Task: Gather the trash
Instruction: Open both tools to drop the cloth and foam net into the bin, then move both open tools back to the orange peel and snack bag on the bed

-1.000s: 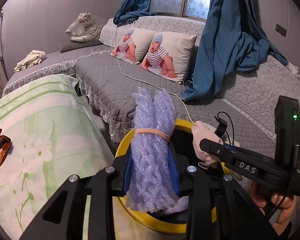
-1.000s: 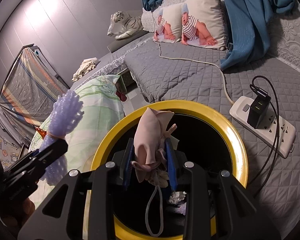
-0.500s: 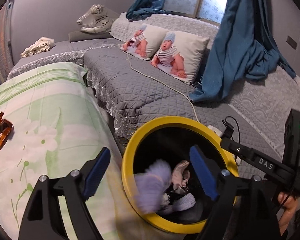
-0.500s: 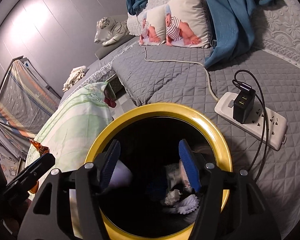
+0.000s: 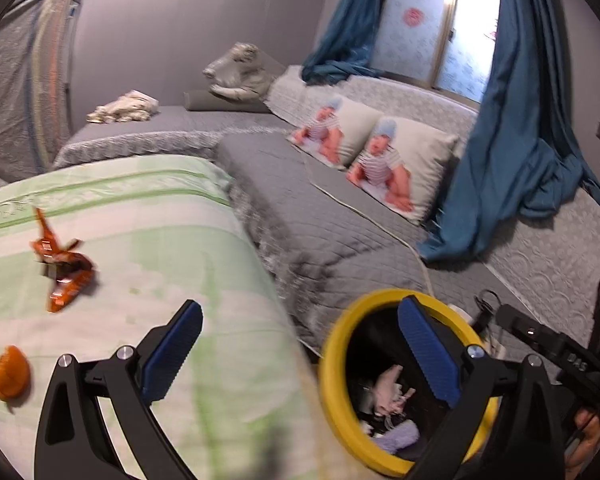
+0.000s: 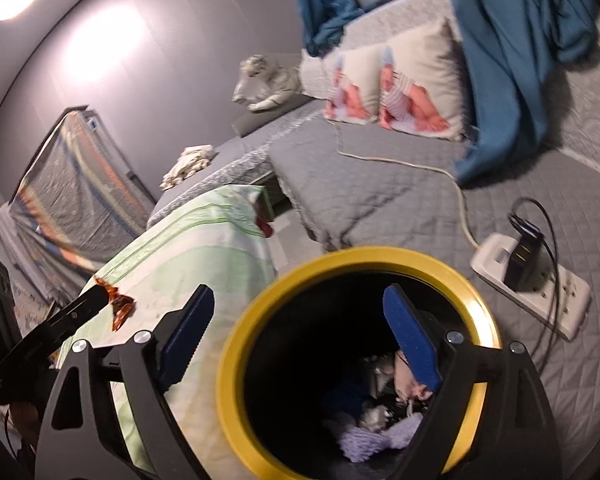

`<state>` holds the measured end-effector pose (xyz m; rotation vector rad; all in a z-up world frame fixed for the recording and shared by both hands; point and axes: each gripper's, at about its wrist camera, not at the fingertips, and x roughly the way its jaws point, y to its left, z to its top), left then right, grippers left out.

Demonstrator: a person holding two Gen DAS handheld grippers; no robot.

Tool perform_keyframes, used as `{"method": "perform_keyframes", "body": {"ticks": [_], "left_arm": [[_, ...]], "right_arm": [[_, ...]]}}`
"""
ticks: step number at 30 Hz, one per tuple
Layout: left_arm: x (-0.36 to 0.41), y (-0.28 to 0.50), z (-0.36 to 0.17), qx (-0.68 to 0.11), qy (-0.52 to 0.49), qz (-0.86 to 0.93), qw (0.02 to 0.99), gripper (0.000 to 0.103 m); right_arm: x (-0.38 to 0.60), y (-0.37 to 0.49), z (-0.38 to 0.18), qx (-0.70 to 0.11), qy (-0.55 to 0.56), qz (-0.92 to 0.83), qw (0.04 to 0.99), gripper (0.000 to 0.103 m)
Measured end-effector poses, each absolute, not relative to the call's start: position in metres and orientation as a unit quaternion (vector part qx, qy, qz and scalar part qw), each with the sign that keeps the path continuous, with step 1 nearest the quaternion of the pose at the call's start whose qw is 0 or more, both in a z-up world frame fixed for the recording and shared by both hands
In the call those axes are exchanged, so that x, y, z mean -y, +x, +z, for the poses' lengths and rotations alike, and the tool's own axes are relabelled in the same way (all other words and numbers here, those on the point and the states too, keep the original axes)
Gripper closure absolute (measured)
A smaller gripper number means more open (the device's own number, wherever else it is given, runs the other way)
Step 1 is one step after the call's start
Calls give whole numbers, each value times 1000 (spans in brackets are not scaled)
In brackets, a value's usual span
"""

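Note:
A black bin with a yellow rim [image 5: 336, 344] [image 6: 236, 344] stands between the green-covered table and the grey bed. Inside lie a purple bubble-wrap bundle [image 6: 376, 438] [image 5: 398, 438] and a pink cloth [image 5: 388, 394]. My left gripper [image 5: 300, 356] is open and empty, straddling the table edge and the bin. My right gripper [image 6: 300, 340] is open and empty over the bin's left rim. An orange crumpled wrapper [image 5: 62, 270] [image 6: 118, 306] and an orange piece [image 5: 10, 374] lie on the green cloth [image 5: 140, 248].
A white power strip [image 6: 536, 292] with a black charger and cables lies on the grey bed right of the bin. Two baby-print pillows [image 5: 380, 164], a blue curtain [image 5: 520, 152] and a tiger plush [image 5: 236, 68] are further back.
Both grippers opened and dropped the purple bundle and the pink cloth into the bin. Both then swung left, toward the green table.

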<state>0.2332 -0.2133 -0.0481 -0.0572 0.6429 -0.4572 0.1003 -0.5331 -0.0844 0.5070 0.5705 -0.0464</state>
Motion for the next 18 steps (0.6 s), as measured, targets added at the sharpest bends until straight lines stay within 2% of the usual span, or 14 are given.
{"method": "perform_keyframes", "body": {"ticks": [18], "left_arm": [[45,231,-27,-287,-83,-91,950,8]], "right_arm": [[379,173,-19,-261,124,115,950,15]]}}
